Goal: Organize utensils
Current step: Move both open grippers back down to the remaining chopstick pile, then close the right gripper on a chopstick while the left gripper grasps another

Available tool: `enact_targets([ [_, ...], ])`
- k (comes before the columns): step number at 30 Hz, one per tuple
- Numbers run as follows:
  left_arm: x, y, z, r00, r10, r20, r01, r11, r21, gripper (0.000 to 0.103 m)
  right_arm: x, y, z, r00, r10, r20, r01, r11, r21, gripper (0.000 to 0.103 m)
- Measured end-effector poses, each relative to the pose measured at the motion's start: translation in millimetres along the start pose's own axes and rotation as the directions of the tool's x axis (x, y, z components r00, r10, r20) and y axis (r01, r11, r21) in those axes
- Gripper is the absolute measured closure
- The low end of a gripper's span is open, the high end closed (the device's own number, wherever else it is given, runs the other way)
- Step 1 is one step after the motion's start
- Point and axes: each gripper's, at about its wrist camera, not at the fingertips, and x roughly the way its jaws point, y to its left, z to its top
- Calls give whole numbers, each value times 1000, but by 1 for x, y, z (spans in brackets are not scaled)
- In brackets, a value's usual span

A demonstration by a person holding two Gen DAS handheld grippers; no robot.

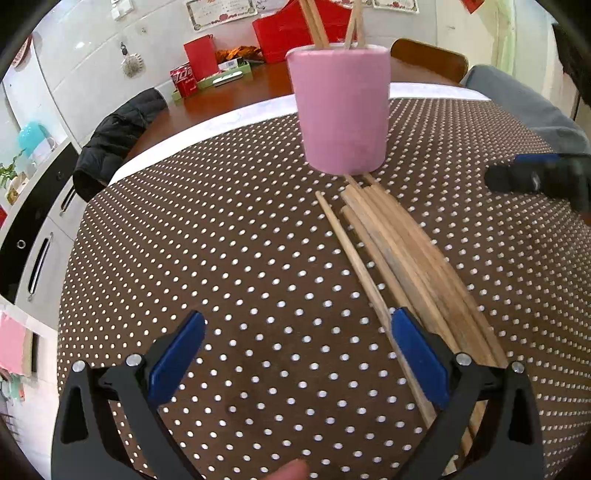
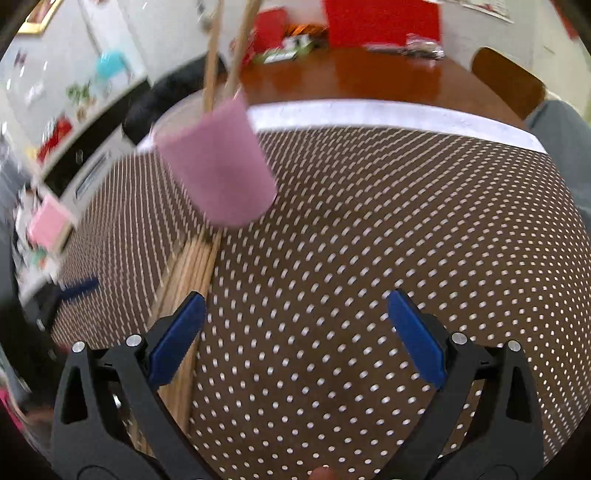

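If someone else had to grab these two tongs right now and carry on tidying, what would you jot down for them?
Left tongs: open, empty, low over the dotted tablecloth, just left of the loose chopsticks.
Right tongs: open, empty, to the right of the same pile; this view is blurred.
Pink cup: upright on the cloth at the far end of the pile, with a few chopsticks already standing in it.
Done: those few are in the cup.
Left: the bundle lying flat on the cloth has yet to be picked up and stood in the cup.
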Motion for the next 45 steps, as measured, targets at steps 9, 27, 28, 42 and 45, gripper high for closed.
enact_targets([
  [9,2,10,-3,996,-80,-28,79,996,-43,4,6,36,-25,997,-15,-79,2,986,-167,6],
  [27,14,24,2,995,-92,-42,89,993,-72,4,17,68,-45,989,-111,-97,76,950,-304,6],
  [28,15,25,1,995,-92,-42,88,993,-72,4,16,68,-45,988,-122,-96,87,946,-311,6],
  [42,15,23,12,992,-100,-70,97,994,-50,4,14,54,-32,989,-55,-137,18,967,-253,39],
  [45,18,13,15,993,-101,-66,99,994,-42,6,18,56,-31,992,-69,-104,40,964,-262,44],
])
